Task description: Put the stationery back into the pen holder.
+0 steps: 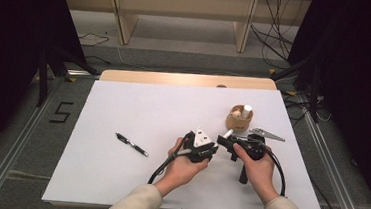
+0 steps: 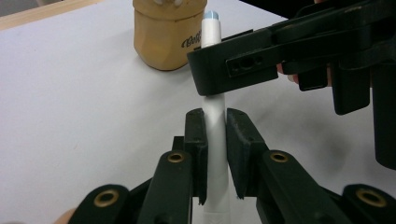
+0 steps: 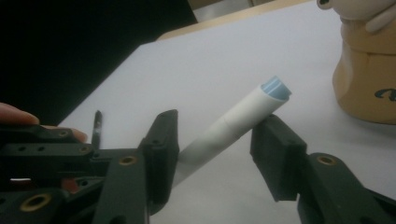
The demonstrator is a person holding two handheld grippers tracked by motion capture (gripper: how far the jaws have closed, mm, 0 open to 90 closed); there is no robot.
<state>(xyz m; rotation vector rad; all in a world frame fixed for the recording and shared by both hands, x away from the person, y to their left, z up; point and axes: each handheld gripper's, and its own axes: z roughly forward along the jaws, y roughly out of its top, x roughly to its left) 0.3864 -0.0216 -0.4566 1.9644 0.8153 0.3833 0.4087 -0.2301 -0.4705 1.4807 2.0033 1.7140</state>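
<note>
Your left gripper (image 2: 215, 154) clamps the white marker (image 2: 215, 140), which points toward twelve o'clock. Your right gripper (image 3: 219, 154) straddles its cap end, jaws part-closed and not yet pressing.

The left gripper (image 1: 213, 148) is held low by the left hand (image 1: 181, 165), its black jaws clamped on a slim white plastic tube (image 2: 215, 135). Just beside it, the right gripper (image 1: 227, 143) is held by the right hand (image 1: 257, 168), its jaws set around that tube, one pad touching.

A black figure "5" (image 1: 61, 112) was marked on the floor left of the table, while dark script lettering on the tan cup (image 2: 167, 35) stayed too cut off to read.
</note>
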